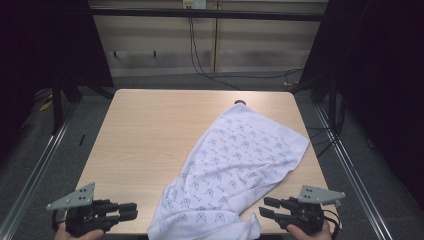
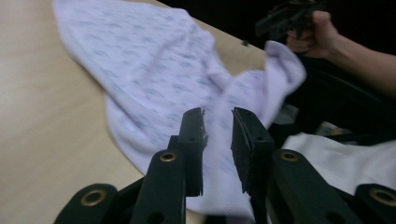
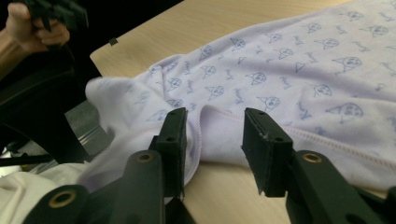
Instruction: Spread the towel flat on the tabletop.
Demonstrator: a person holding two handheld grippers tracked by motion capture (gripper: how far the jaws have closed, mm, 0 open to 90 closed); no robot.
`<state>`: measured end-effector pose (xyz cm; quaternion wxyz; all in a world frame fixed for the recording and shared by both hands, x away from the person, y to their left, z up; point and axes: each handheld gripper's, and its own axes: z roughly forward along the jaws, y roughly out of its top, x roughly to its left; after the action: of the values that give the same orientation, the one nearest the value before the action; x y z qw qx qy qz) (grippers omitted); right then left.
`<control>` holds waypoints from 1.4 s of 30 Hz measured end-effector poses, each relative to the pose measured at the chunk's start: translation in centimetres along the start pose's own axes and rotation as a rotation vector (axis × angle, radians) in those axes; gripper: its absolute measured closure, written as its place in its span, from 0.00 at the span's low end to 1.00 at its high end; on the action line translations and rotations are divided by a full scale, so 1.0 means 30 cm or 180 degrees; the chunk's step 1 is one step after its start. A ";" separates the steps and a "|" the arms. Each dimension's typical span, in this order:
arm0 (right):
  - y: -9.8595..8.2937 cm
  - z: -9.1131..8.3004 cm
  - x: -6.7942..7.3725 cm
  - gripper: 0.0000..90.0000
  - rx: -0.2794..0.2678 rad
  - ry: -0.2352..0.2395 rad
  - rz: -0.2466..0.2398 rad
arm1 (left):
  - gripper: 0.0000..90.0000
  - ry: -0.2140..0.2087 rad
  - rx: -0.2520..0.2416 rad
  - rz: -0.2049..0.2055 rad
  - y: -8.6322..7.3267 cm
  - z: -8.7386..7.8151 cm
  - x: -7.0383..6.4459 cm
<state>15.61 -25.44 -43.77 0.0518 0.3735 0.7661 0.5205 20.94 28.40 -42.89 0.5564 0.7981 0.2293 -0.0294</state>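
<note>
A soft white cloth point(image 1: 235, 170) printed with small blue figures lies rumpled on the right half of the pale wood-grain surface point(image 1: 150, 130), its near end spilling over the front edge; the left hand-held gripper point(image 1: 127, 210) and right hand-held gripper point(image 1: 266, 206) flank that end, jaws apart, holding nothing.

We held the left black two-jaw gripper point(image 1: 131, 210) low at the near left, its 2 jaws parted and pointing right. Our right black two-jaw gripper point(image 1: 266, 207) sat at the near right, jaws apart, pointing left. Our left hand point(image 1: 75, 233) and right hand point(image 1: 306, 231) gripped the handles.
</note>
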 end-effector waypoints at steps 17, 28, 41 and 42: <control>0.038 0.352 -0.016 0.60 0.0734 0.0295 -0.0039 | 0.87 0.0407 0.1071 0.0033 -0.005 0.463 0.185; 0.015 0.231 0.010 0.99 0.0630 0.0114 -0.0117 | 0.92 0.0600 0.1119 -0.0234 -0.056 0.342 0.153; -0.093 -0.066 -0.024 0.82 0.0549 -0.0487 0.0142 | 0.82 0.0278 0.1095 -0.0199 -0.080 0.278 0.072; -0.093 -0.069 -0.028 0.75 0.0532 -0.0507 0.0165 | 0.82 0.0323 0.1019 -0.0201 -0.066 0.282 0.085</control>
<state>13.80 -28.04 -45.42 0.0678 0.4363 0.7903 0.4247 24.20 22.17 -48.61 0.4087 0.8694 0.2744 -0.0427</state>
